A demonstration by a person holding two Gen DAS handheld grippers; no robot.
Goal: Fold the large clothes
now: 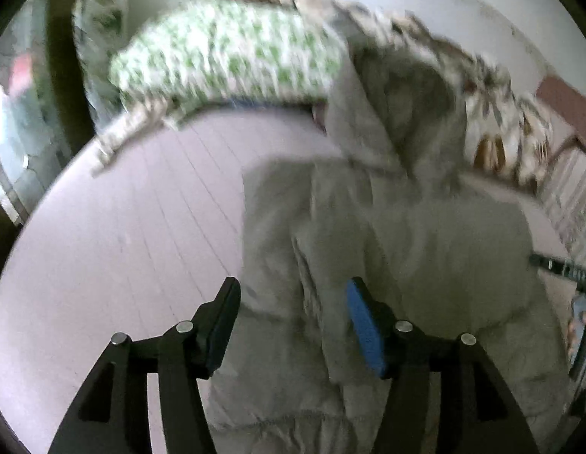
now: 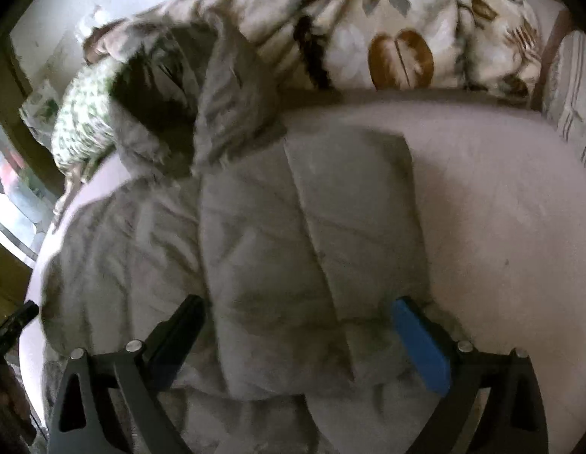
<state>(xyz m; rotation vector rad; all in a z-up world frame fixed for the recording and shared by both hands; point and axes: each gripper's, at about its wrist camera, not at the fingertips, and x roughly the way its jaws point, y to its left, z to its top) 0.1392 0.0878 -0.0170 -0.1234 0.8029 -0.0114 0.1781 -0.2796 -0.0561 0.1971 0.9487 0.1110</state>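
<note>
On the pink bed (image 2: pixel 501 189) lies a grey hooded jacket (image 2: pixel 293 227), partly folded.

Left gripper (image 1: pixel 293 325): jaws apart, 2 pads clear of fabric, nothing clamped. Below it a grey puffer jacket (image 1: pixel 406 249) lies on the pink bed sheet (image 1: pixel 141 219), hood (image 1: pixel 398 113) up toward the bed's far edge. Green-white patterned pillow (image 1: pixel 224 49) at far-left edge, leaf-print blanket (image 1: pixel 493 113) along far-right edge. Frame blurred; jacket's fastening can't be made out.

Matt, quilted grey cloth jacket (image 2: pixel 293 234) on a smooth pink sheet (image 2: pixel 501 208).
</note>
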